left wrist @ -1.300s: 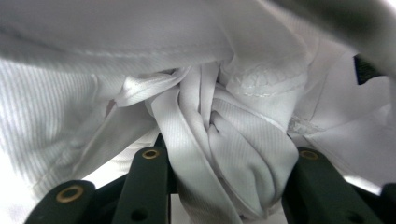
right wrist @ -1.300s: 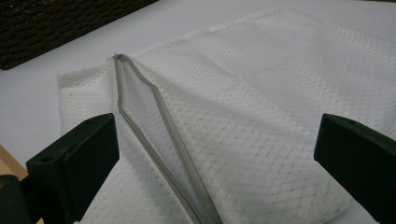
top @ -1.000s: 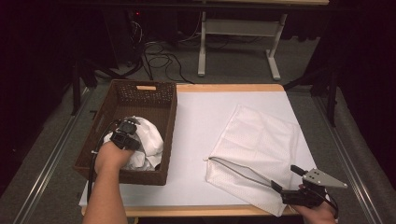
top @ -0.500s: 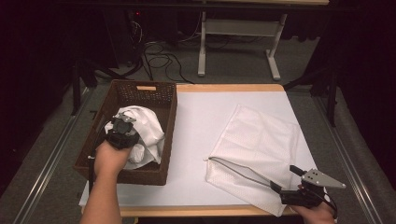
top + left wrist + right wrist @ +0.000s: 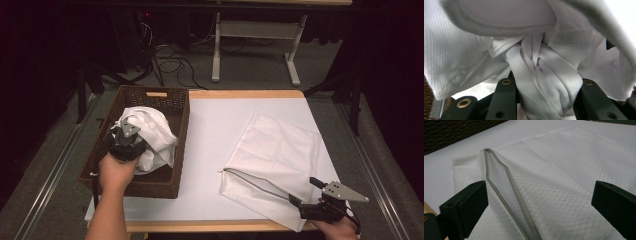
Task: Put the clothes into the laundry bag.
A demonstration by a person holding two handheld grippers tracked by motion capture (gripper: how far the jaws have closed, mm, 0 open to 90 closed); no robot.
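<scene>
In the high view the left tool [image 5: 131, 136] sits at the middle left of the frame, over the brown woven basket [image 5: 176, 105], with a bunched white shirt [image 5: 157, 132] gathered against its tip and spilling to the right inside the basket. In the left gripper view the shirt [image 5: 544, 75] is twisted into a thick rope between the two black jaws, which are partly closed and press on it from both sides.

The right tool [image 5: 305, 202] is at the lower right of the high view, at the near edge of a white mesh bag [image 5: 280, 150] that lies flat on the white surface [image 5: 215, 130]. In the right gripper view its jaws stand wide apart, gripping nothing, with the bag's grey zipper [image 5: 509, 195] running up between them.
</scene>
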